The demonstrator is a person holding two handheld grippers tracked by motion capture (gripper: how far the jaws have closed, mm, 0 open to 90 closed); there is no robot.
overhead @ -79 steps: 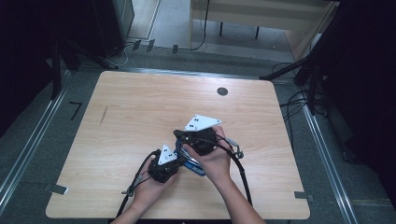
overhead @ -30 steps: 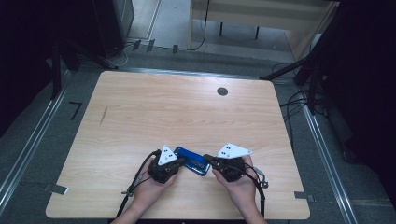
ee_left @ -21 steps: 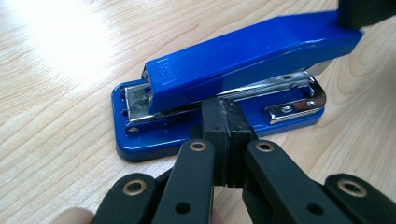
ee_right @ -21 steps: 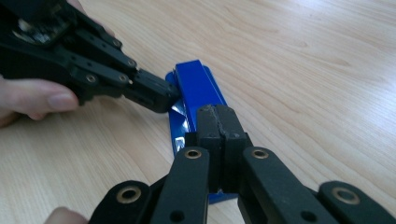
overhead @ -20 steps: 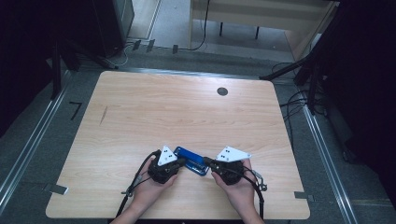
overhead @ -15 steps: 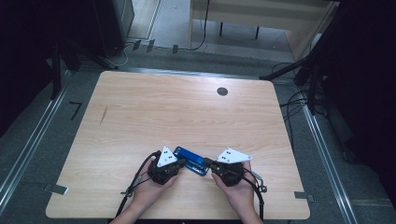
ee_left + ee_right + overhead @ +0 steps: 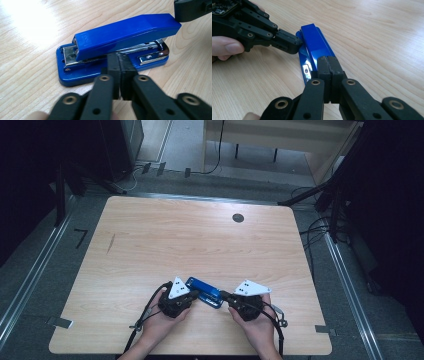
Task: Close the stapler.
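Lying near the six o'clock edge of the pale wooden table [image 7: 150, 235], the blue stapler [image 7: 204, 291] has wide bare wood toward twelve o'clock, and less room toward the near rim. The left gripper [image 7: 192, 296] meets its long side from eight o'clock, jaws pressed together with nothing between. The right gripper [image 7: 224, 295] stands at its front end from four o'clock, jaws together too. Earlier, the right gripper was above the stapler; now it is on the other side. The stapler is a smooth glossy plastic block with shiny metal inside.
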